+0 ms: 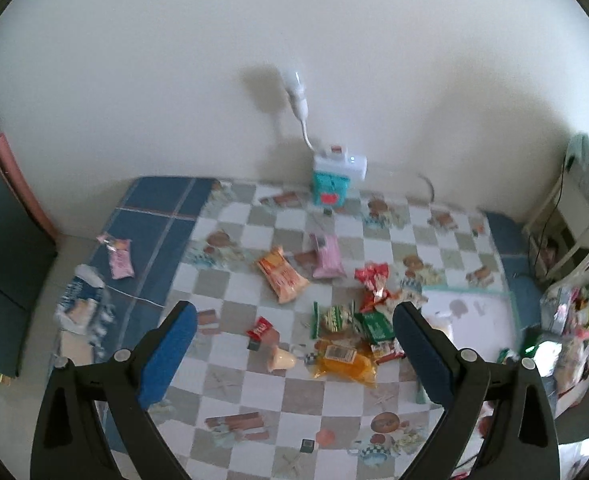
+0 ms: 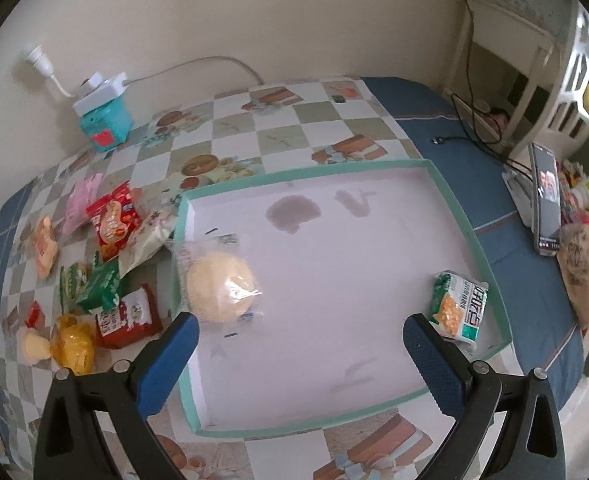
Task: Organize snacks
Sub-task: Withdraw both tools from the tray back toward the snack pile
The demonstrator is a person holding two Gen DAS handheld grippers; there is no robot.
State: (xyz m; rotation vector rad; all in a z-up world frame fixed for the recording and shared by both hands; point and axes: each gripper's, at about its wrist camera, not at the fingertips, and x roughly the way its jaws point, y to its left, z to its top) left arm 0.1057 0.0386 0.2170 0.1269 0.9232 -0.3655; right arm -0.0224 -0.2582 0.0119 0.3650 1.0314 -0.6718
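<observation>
While the left gripper (image 1: 294, 320) hangs spread wide and empty above the checked tablecloth (image 1: 254, 392), the snacks (image 1: 346, 320) lie heaped just below its tips, with an orange packet (image 1: 281, 274) and a pink packet (image 1: 326, 257) farther back and what looks like another pink one (image 1: 119, 260) blurred at the left edge. From the right wrist, the right gripper (image 2: 300, 334) also gapes wide with nothing held over a green-rimmed tray (image 2: 460, 208), where a wrapped bun (image 2: 219, 285) rests on the left rim and a green packet (image 2: 459, 305) lies inside by the right finger.
</observation>
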